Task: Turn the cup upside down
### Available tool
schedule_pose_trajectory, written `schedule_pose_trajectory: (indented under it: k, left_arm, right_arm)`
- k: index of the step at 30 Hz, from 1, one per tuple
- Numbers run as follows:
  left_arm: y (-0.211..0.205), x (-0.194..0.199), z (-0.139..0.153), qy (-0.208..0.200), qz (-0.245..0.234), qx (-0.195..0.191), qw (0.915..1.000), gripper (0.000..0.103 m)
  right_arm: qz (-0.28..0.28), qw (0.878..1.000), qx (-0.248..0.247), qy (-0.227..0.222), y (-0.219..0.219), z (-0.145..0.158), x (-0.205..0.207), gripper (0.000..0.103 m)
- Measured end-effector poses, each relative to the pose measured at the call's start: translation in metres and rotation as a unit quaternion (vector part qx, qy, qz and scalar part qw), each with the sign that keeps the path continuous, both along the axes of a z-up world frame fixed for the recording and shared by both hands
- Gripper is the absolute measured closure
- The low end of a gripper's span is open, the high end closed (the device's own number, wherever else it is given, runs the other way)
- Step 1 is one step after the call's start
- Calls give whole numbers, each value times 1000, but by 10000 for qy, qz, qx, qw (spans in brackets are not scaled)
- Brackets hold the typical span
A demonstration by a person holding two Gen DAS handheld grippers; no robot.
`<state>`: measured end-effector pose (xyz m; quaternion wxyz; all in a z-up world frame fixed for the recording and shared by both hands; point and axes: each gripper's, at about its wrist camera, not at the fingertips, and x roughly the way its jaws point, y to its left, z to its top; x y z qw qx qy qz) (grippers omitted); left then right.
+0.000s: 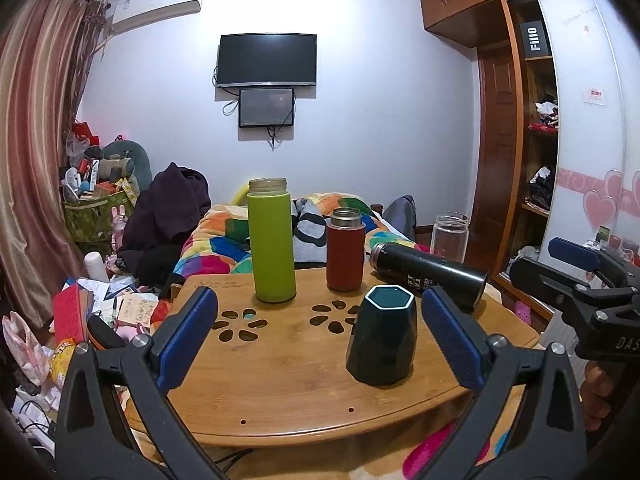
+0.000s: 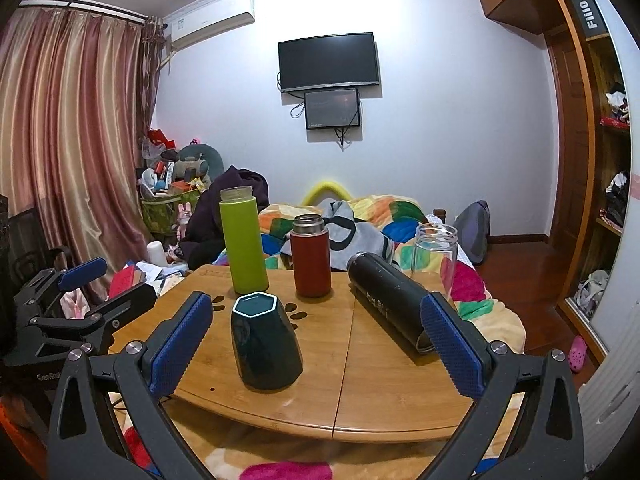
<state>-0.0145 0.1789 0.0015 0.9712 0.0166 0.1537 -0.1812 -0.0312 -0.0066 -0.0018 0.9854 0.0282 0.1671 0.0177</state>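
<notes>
A dark green faceted cup (image 1: pixel 382 336) with a hexagonal top face stands on the bamboo table (image 1: pixel 288 384), narrow end up and wide end down. It also shows in the right wrist view (image 2: pixel 264 342). My left gripper (image 1: pixel 320 332) is open and empty, its blue pads on either side of the table's middle, the cup just inside the right pad. My right gripper (image 2: pixel 316 336) is open and empty, the cup near its left pad. The right gripper also shows at the right edge of the left wrist view (image 1: pixel 576 276).
On the table stand a tall lime green bottle (image 1: pixel 271 240) and a shorter red flask (image 1: pixel 345 250). A black flask (image 1: pixel 430 276) lies on its side at the right. A clear glass jar (image 1: pixel 450 236) stands behind it. A bed with a colourful blanket (image 1: pixel 224 236) lies beyond.
</notes>
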Motion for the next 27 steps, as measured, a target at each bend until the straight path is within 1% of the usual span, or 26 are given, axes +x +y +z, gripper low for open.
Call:
schedule_pose_trajectory:
  k: [27]
  left_arm:
    - [0,-2,4,28,-75,-129,9999,0]
  right_arm:
    - [3,10000,0,1,0,0,0,0]
